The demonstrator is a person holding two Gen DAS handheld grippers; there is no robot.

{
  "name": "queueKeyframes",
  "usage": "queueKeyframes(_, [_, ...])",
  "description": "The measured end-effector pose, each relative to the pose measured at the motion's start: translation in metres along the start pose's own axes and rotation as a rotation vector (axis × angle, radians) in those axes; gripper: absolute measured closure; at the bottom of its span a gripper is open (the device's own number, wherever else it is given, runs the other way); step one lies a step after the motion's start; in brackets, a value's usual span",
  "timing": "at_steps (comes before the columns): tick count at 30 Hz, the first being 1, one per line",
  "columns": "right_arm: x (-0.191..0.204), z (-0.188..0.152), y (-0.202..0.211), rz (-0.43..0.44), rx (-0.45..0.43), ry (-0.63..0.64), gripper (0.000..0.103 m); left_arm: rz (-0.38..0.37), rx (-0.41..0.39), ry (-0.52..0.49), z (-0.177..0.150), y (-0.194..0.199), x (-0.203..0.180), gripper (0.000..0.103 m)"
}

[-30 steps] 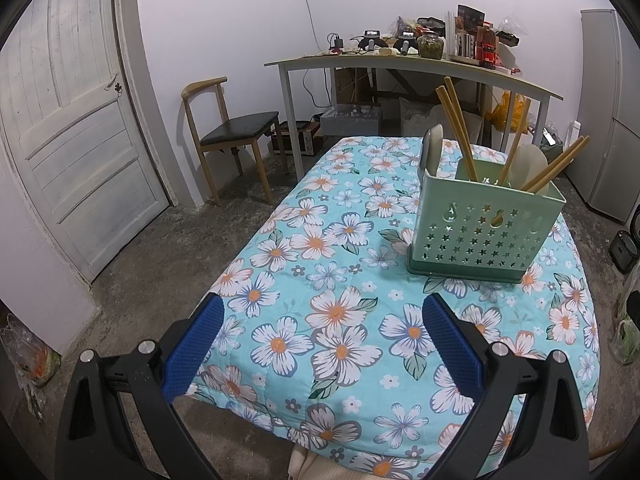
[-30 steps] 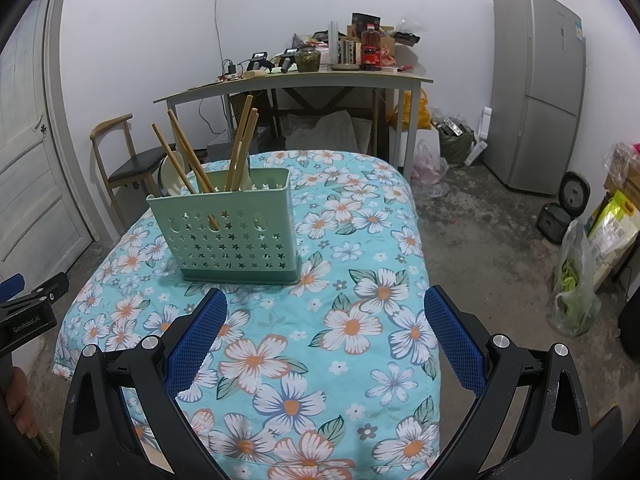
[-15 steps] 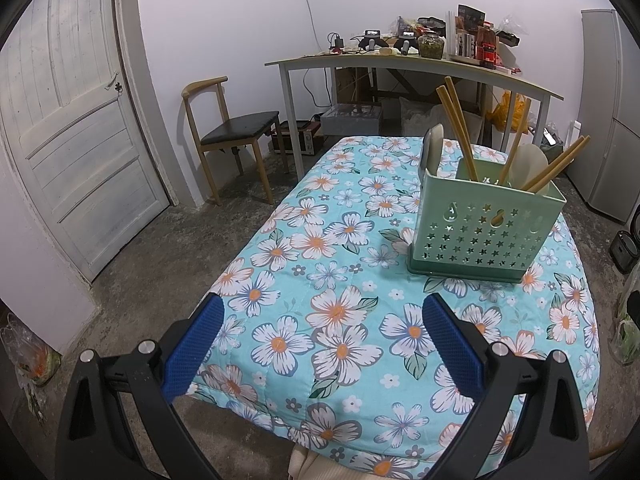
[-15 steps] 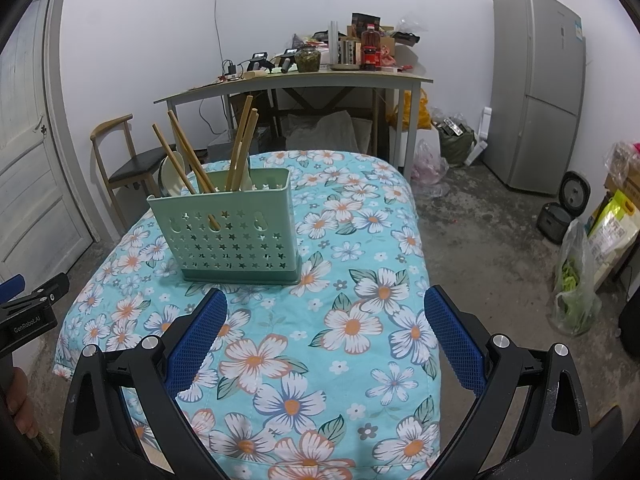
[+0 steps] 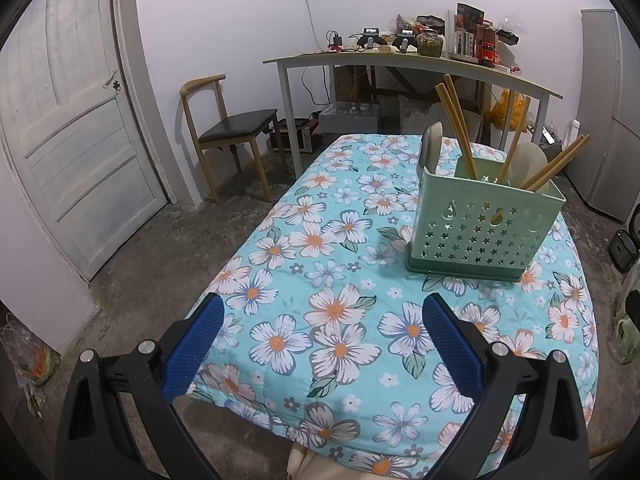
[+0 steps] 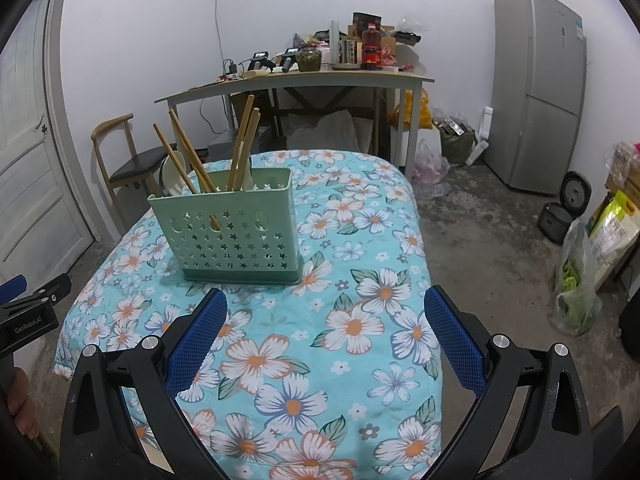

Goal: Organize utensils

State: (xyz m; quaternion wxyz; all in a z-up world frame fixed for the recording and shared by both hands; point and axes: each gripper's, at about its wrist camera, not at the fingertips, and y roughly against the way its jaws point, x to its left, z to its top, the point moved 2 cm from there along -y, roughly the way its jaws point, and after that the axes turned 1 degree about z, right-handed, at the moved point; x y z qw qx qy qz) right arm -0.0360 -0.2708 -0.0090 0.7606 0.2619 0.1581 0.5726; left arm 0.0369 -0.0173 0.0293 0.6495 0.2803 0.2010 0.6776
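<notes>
Green star-holed caddy (image 6: 236,236) upright; chopsticks (image 6: 188,158) leaning inside (possibly spoons).

left gripper (image 5: 322,322) open, empty | green utensil caddy (image 5: 482,226) upright on floral tablecloth (image 5: 304,280)

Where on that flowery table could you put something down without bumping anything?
The near stretch of the tablecloth between the green caddy and both tools is bare, as is the strip right of the caddy toward the fridge side. Inside the caddy it is crowded with chopsticks.
</notes>
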Motion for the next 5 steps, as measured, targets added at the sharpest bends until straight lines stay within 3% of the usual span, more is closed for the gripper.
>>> queueKeyframes(5, [0.0002,-0.0001,-0.0002,0.000,-0.001,0.000,0.008,0.001,0.001,-0.002,0.0001,0.0003,0.0000,0.006])
